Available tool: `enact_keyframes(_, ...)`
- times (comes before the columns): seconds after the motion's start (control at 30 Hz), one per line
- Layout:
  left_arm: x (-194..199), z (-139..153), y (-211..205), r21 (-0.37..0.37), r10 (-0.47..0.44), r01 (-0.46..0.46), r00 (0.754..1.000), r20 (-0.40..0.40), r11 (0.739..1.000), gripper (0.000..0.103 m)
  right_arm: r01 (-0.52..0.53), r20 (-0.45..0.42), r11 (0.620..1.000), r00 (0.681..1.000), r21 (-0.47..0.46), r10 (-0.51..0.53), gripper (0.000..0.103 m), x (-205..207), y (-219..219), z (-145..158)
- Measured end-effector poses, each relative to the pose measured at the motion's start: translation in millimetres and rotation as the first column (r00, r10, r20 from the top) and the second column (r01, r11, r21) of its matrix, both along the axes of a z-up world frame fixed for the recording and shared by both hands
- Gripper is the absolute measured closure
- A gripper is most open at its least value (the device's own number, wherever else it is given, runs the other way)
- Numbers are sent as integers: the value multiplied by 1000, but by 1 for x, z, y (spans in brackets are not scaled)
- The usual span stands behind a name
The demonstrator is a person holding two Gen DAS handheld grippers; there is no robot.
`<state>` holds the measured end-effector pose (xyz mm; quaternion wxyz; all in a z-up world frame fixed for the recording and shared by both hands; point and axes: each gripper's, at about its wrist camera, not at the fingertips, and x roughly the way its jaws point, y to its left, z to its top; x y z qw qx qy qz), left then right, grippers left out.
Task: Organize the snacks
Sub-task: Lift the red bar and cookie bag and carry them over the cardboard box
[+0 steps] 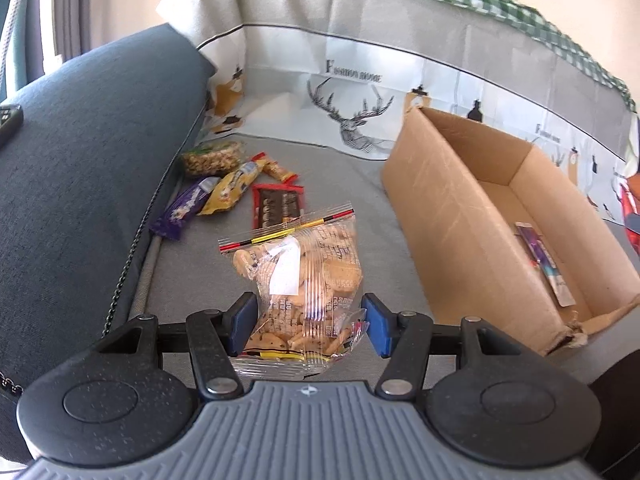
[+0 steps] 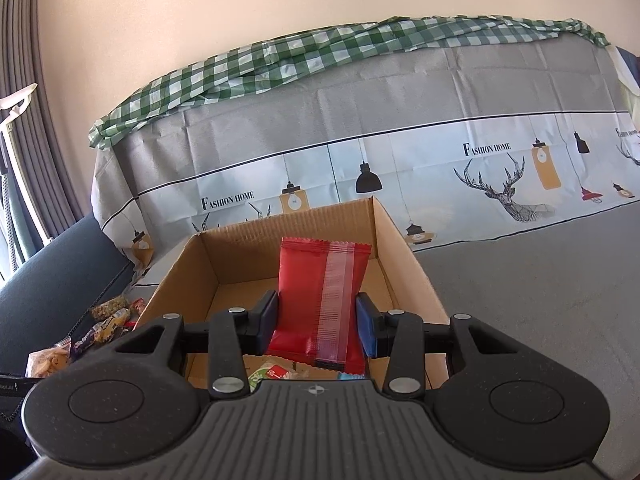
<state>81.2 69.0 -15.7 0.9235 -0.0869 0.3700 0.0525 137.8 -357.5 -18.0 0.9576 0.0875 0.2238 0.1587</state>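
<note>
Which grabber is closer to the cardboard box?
Right. The right gripper holds a red snack packet directly above the cardboard box. The left gripper, clamped on a bag of crackers, is off to the box's side.

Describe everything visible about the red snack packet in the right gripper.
The red snack packet is a glossy, foil-like pouch with a crimped, serrated top edge and a translucent seam strip running down its face. It stands upright, slightly tilted, pinched at its lower half between the jaws of the right gripper. It hangs over the open cardboard box, above other wrappers lying inside, and appears sealed and undamaged. Its printed side is not in view.
</note>
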Motion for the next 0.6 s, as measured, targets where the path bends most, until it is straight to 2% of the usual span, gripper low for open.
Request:
enact_keyframes(0.3,-10,8,-25,-36,-44,44,999,12,998,41,2,-4,1000,1000,1,-2,60,1,1,0)
enact_keyframes(0.43,-8,17,-39,-29,-74,74,997,12,997,41,0,-11,1000,1000,2,0,60,3,2,-1)
enact_keyframes(0.6,0,33,-60,-25,-118,120,992,49,993,41,0,-12,1000,1000,2,0,60,3,2,-2)
